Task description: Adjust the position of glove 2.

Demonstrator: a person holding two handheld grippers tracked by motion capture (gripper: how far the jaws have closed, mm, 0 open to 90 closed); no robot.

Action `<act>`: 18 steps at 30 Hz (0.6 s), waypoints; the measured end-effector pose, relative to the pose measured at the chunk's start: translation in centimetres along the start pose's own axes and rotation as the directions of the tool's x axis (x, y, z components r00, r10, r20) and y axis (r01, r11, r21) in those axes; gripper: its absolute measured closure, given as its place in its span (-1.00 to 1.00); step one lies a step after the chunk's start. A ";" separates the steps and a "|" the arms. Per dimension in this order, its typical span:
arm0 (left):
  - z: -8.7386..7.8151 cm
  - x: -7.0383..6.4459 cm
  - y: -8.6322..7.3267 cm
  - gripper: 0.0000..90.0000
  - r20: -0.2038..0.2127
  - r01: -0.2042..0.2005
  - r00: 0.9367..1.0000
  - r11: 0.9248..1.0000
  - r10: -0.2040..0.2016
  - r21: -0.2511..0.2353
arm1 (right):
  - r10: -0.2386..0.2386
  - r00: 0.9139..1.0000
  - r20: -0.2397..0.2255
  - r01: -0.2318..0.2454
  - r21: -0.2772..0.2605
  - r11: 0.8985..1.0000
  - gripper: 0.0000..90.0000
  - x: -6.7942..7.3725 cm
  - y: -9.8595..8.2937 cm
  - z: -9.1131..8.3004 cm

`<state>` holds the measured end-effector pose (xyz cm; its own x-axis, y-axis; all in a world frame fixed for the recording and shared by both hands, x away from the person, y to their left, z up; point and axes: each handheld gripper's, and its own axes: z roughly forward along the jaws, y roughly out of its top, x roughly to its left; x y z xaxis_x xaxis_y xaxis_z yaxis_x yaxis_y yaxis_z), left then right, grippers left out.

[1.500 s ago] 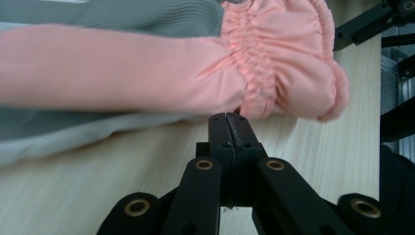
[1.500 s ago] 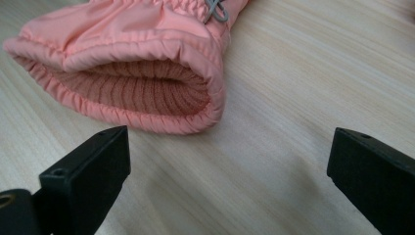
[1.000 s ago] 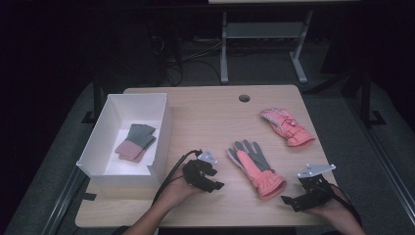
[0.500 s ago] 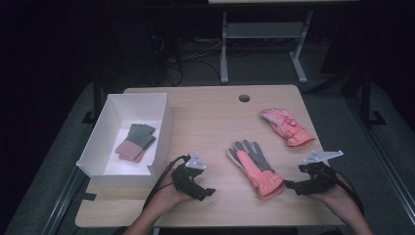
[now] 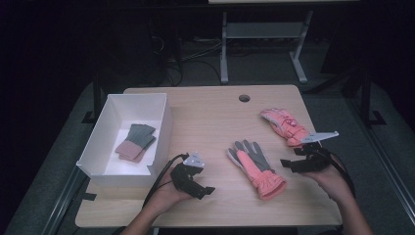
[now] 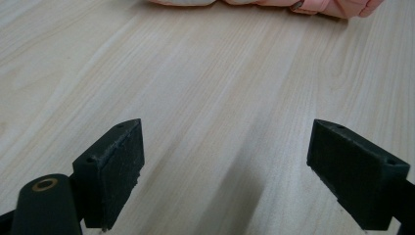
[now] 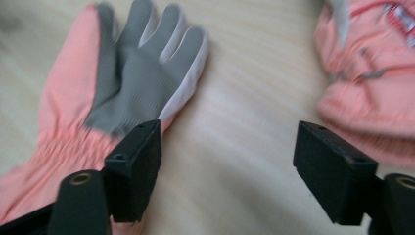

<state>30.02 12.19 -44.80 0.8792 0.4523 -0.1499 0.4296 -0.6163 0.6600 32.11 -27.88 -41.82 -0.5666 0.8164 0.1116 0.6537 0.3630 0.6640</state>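
On the wooden surface (image 5: pixel 210 117), a palm-up pink ski glove (image 5: pixel 257 168) lies between two released claws, its mate (image 5: pixel 285 126) just beyond the right claw (image 5: pixel 288 164). The left claw (image 5: pixel 208 191) has drawn back toward the near edge. At left, a white box (image 5: pixel 164 128) holds folded cloths (image 5: pixel 135 142). The right gripper view shows the grey palm's ribbing.

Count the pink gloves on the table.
2. One glove, palm up, lies mid-table between the grippers; the other glove lies farther back at the right, beside the right gripper.
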 end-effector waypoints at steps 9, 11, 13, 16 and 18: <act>0.3 0.0 0.0 -0.69 0.009 -0.012 1.000 1.000 0.012 -0.006 | -0.006 0.999 0.038 0.006 -0.014 1.000 -0.08 -2.3 3.5 1.8; 0.3 0.0 0.1 -0.69 0.012 -0.015 1.000 1.000 0.015 -0.009 | -0.010 0.998 0.059 0.012 -0.019 1.000 0.01 -3.1 4.6 2.6; 0.3 0.0 0.1 -0.69 0.012 -0.016 1.000 1.000 0.016 -0.007 | -0.003 0.998 0.061 0.004 -0.012 1.000 0.04 -3.4 4.9 2.9; 0.3 0.0 0.1 -0.69 0.014 -0.021 1.000 1.000 0.021 -0.005 | -0.003 0.995 0.095 0.006 -0.027 1.000 0.15 -4.4 5.8 3.5; 0.2 0.0 0.1 -0.69 0.016 -0.019 1.000 1.000 0.019 -0.001 | 0.016 0.993 0.119 -0.013 -0.024 1.000 0.22 -5.7 6.6 3.9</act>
<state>30.15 11.96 -44.87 0.8905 0.4298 -0.1493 0.4126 -0.6242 0.6634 41.65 -28.40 -40.92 -0.4921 0.8699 0.0333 0.6491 0.3412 0.6799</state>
